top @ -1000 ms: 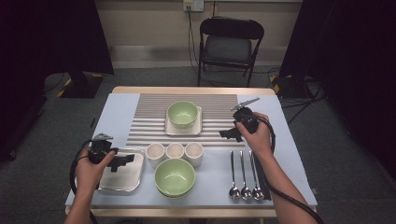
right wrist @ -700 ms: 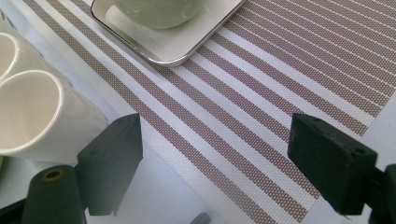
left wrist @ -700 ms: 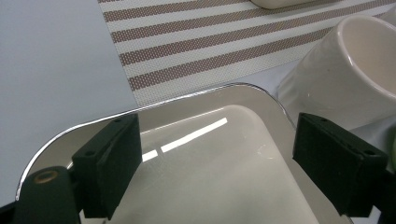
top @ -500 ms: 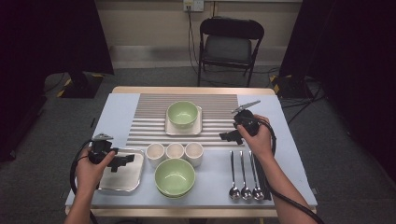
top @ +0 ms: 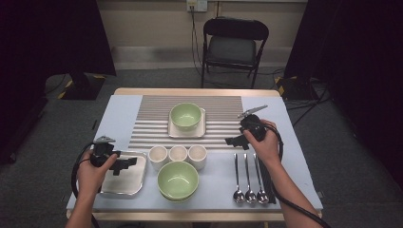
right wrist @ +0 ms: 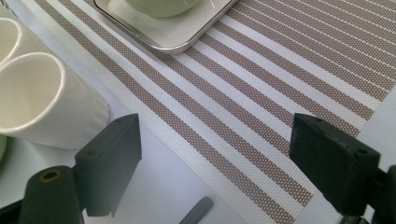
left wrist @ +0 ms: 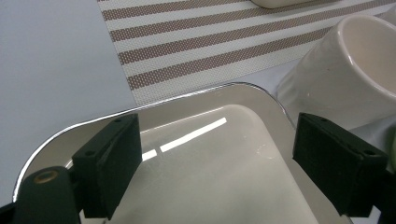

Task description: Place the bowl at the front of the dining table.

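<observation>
1. High view: my left gripper [top: 124, 164] hovers over the steel tray [top: 124, 186] at the near-left of the bench [top: 119, 114], fingers spread wide and holding nothing. Just past my left fingers stands a row of three cups [top: 177, 154], and beside them, toward me, a green bowl [top: 177, 179].
2. High view: my right gripper [top: 236, 141] hangs over the near-right edge of the striped mat [top: 152, 123], fingers apart and empty. Three spoons [top: 248, 178] lie just short of those fingers, toward me. A second green bowl [top: 185, 115] sits on a square plate [top: 173, 129] on the mat, well beyond my fingers.
3. Left gripper view: my two fingers [left wrist: 108, 161] stand wide apart above the tray [left wrist: 205, 154], nothing between them but its shiny floor. A cup [left wrist: 345, 79] stands just ahead of the right-hand finger, beside the tray's rim. The mat [left wrist: 215, 46] lies beyond.
4. Right gripper view: my fingers [right wrist: 336, 161] are wide open over the mat [right wrist: 280, 93], touching nothing. A cup [right wrist: 42, 98] stands just ahead of the left-hand finger. A spoon handle's tip [right wrist: 196, 211] shows between the fingers. The plate [right wrist: 187, 35] with its bowl [right wrist: 159, 5] lies farther ahead.
</observation>
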Tool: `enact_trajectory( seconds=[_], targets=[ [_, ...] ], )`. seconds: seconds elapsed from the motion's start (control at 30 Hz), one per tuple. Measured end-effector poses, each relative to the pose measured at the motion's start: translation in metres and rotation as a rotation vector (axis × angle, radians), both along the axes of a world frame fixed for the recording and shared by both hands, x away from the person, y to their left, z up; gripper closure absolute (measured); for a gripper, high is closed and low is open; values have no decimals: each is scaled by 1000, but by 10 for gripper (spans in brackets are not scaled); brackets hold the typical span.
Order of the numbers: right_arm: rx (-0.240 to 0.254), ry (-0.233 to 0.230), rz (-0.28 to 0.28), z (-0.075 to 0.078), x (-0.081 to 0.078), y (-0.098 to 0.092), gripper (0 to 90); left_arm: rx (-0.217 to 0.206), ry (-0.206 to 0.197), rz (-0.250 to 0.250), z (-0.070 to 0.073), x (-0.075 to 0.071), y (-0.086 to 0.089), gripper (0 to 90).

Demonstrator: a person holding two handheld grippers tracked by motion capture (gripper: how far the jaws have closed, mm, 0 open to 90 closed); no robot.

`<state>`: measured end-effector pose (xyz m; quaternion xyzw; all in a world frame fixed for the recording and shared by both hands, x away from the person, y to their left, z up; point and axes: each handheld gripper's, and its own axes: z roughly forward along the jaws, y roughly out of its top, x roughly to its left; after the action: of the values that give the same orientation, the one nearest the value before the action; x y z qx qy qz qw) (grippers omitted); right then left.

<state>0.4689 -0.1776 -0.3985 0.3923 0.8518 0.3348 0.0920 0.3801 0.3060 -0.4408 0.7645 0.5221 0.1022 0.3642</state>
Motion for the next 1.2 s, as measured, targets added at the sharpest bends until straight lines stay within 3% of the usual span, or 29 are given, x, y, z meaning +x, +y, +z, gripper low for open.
enact_trajectory(
  seconds=[0.7,1.2],
  targets=[
    [27,16,-31,-12,-12,-28,160,23,7,-11,-1,1,-3,152],
    [43,19,-55,-18,-19,-44,160,9,8,-1,-2,0,-4,152]
  ],
)
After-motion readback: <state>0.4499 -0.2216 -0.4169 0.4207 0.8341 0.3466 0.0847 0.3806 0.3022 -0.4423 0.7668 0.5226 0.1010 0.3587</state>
